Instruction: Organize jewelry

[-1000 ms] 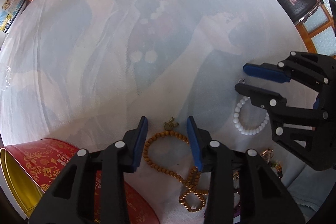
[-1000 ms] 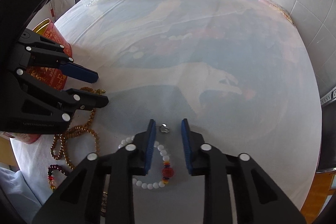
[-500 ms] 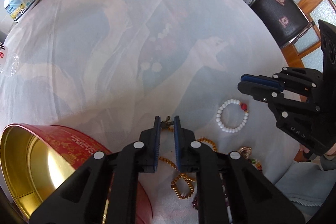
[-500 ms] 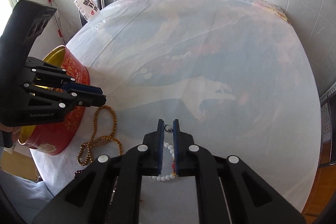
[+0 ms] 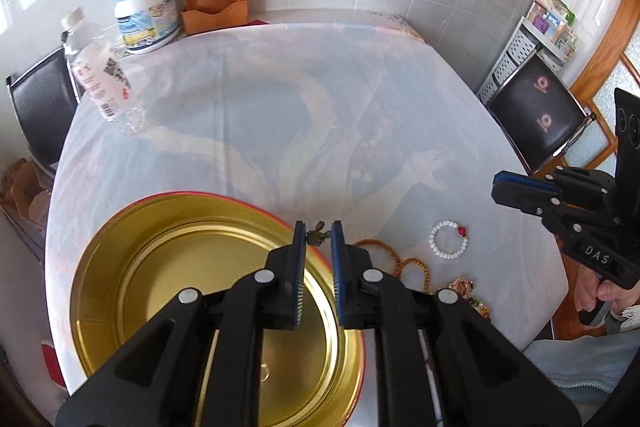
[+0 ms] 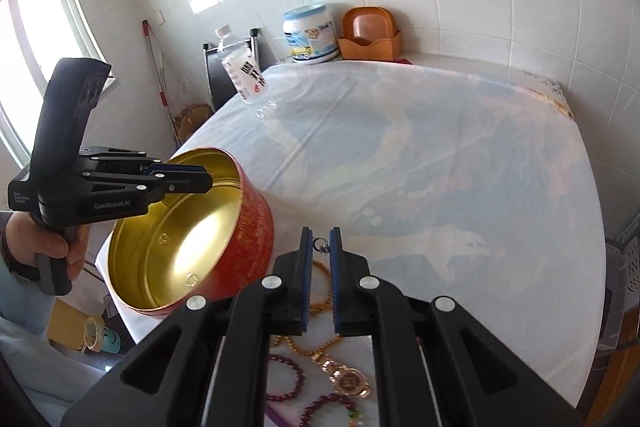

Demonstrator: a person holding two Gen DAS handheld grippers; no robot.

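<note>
Both grippers have risen off the bench since a second ago. Left gripper [image 5: 319, 237], over the round red tin with gold inside [image 5: 160, 267], pinches the brass charm [image 5: 318, 234] of the brown wooden bead necklace [image 5: 404, 263]. Right gripper [image 6: 320, 245] pinches a small silver ring charm [image 6: 321, 247]; the white bead bracelet [image 5: 448, 239] lies on the bench [image 5: 280, 107]. Trailing beads could snag the rim. Readable: "GenRobot.AI", "DAS".

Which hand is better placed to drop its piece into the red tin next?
Left. The left gripper pinches a small bronze charm right over the red tin; the right gripper, with its silver ring, sits beside it.
</note>
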